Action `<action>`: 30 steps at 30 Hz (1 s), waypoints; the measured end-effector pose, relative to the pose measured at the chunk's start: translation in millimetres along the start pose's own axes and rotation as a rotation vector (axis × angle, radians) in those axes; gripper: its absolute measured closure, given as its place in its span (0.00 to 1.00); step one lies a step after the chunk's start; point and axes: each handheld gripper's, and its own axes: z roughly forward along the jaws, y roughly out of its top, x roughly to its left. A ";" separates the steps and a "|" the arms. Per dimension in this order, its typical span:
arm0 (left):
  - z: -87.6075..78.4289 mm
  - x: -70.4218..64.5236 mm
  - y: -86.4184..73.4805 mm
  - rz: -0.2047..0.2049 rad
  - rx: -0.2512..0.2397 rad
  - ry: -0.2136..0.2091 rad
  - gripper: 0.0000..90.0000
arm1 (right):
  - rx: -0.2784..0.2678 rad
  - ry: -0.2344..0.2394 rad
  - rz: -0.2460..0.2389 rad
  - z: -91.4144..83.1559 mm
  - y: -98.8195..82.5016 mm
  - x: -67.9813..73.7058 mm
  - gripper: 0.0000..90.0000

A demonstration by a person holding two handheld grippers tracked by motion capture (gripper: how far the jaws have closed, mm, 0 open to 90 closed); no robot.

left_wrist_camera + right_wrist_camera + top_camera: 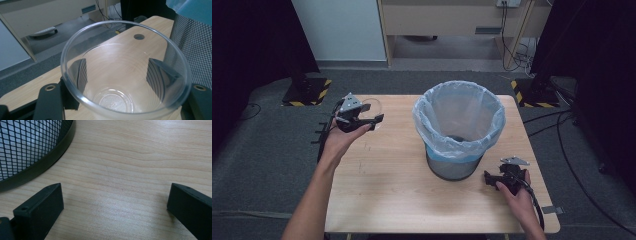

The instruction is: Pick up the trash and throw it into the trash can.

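Observation:
A clear plastic cup (pixel 125 75) sits between the jaws of my left gripper (pixel 123 82), which presses on both of its sides; I look down into its empty inside. In the high view that left gripper (pixel 373 120) is raised over the table's left part, with the cup (pixel 371 107) faint at its tip. A mesh waste bin (pixel 458 131) lined with a pale blue bag stands mid-table. My right gripper (pixel 493 179) rests low by the bin's right base, and in its own view the right gripper (pixel 115 202) stands open over bare wood.
The wooden table (pixel 392 185) has a small round hole (pixel 139 36) near its far edge. The bin's black mesh wall (pixel 27 147) is close to the right gripper's left jaw. Dark stands and cables lie on the grey floor around the table.

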 end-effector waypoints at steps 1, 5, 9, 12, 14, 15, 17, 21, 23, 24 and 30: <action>-0.3 0.4 1.5 0.002 -0.002 0.000 0.36 | 0.000 0.000 0.001 0.0 0.1 0.1 0.01; -2.0 0.7 6.5 0.002 -0.012 -0.001 0.36 | 0.000 -0.002 0.003 0.1 0.2 0.2 0.01; -2.7 -0.7 12.9 0.014 -0.013 -0.004 0.36 | 0.000 -0.002 0.002 0.1 0.1 0.2 0.01; -3.1 -3.0 18.9 0.024 -0.020 -0.011 0.36 | 0.000 -0.002 0.003 0.1 0.1 0.2 0.01; -3.6 -5.8 23.9 0.044 -0.024 -0.019 0.36 | 0.000 -0.002 0.003 0.1 0.1 0.2 0.01; -3.8 -6.9 25.5 0.051 -0.025 -0.021 0.36 | 0.000 -0.002 0.003 0.1 0.2 0.3 0.01; -3.9 -7.8 27.1 0.059 -0.026 -0.023 0.37 | 0.000 -0.002 0.004 0.2 0.2 0.3 0.01; -5.3 -10.3 34.6 0.074 -0.032 -0.032 0.37 | 0.000 -0.003 0.004 0.2 0.2 0.4 0.01; -5.2 -10.4 37.2 0.075 -0.032 -0.037 0.37 | 0.001 -0.003 0.008 0.1 0.3 0.6 0.01; -5.3 -10.5 38.5 0.075 -0.032 -0.039 0.37 | 0.001 -0.003 0.008 0.1 0.3 0.6 0.01; -6.1 -12.6 45.1 0.080 -0.031 -0.048 0.38 | 0.001 -0.003 0.008 0.2 0.3 0.6 0.01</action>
